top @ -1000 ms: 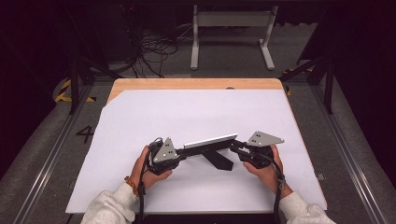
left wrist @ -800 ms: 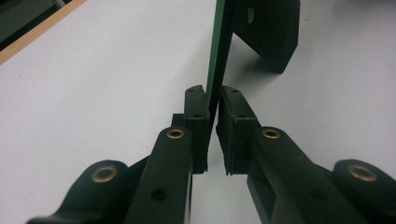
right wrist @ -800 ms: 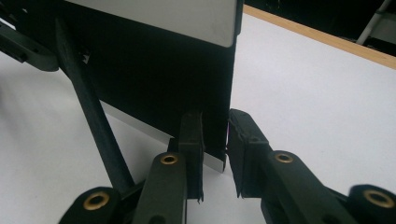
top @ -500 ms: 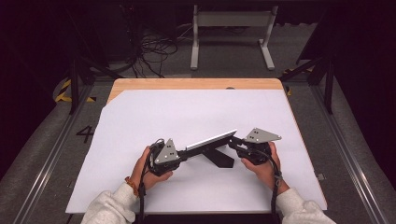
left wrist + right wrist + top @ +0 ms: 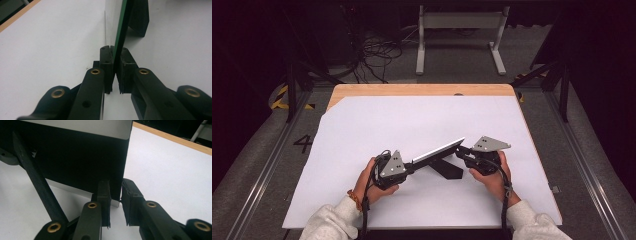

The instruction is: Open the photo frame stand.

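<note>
panel [image 5: 438, 151] | in both claws | black stand [image 5: 447, 168] beneath | white sheet [image 5: 377, 120]

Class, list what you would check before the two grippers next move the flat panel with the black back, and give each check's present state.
1. Left gripper clamped on the edge of the thin flat panel with silver face and black back: ok.
2. Right gripper pads both pressing on the panel's corner: cannot tell.
3. Black strut on the panel's back apart from the right gripper's jaws: ok.
4. White table sheet around the panel free of obstacles: ok.
</note>
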